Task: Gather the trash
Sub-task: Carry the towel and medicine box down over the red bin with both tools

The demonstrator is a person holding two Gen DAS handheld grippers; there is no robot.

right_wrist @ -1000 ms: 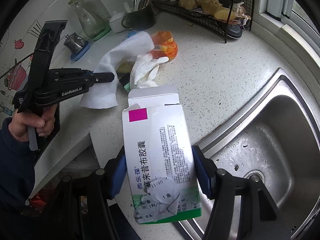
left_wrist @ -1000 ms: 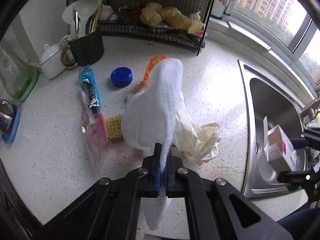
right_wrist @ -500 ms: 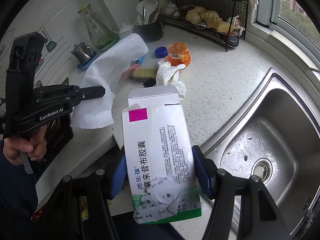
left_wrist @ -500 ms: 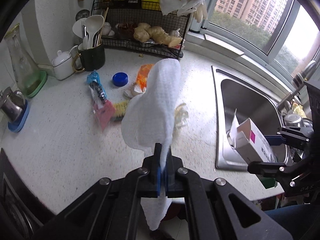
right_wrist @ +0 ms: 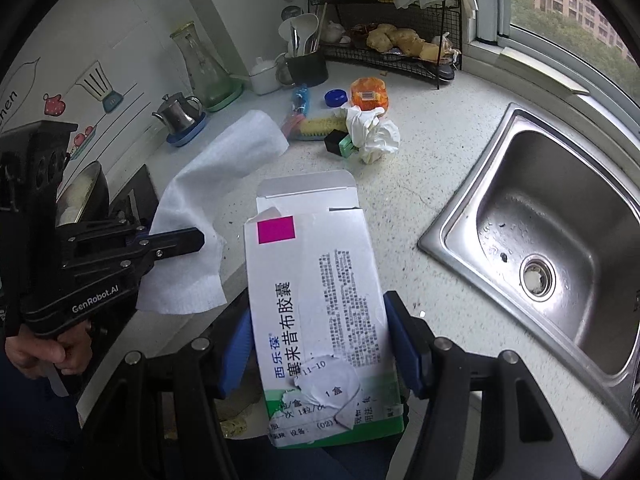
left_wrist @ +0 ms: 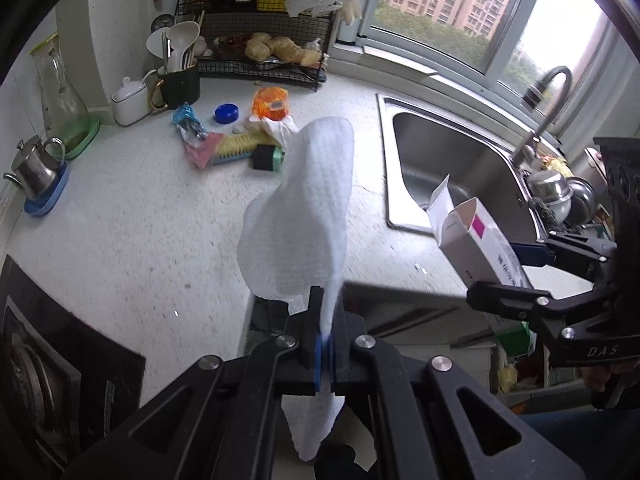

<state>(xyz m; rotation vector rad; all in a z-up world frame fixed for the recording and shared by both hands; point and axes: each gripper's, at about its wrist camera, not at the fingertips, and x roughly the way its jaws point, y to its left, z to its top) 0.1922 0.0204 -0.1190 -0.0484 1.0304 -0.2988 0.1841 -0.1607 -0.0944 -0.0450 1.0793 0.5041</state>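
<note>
I record my left gripper (left_wrist: 325, 346) clamped on a white paper towel (left_wrist: 304, 216) held off the speckled countertop (left_wrist: 132, 216), and my right gripper (right_wrist: 320, 344) pinching an opened medicine box (right_wrist: 316, 300) at the counter's front edge, beside the steel sink (right_wrist: 560, 240)

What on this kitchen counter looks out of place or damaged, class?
A heap of litter sits loose on the counter: a crumpled white glove, an orange packet, a blue lid and a blue wrapper. The medicine box held in the right gripper has its flap open and its label torn.
</note>
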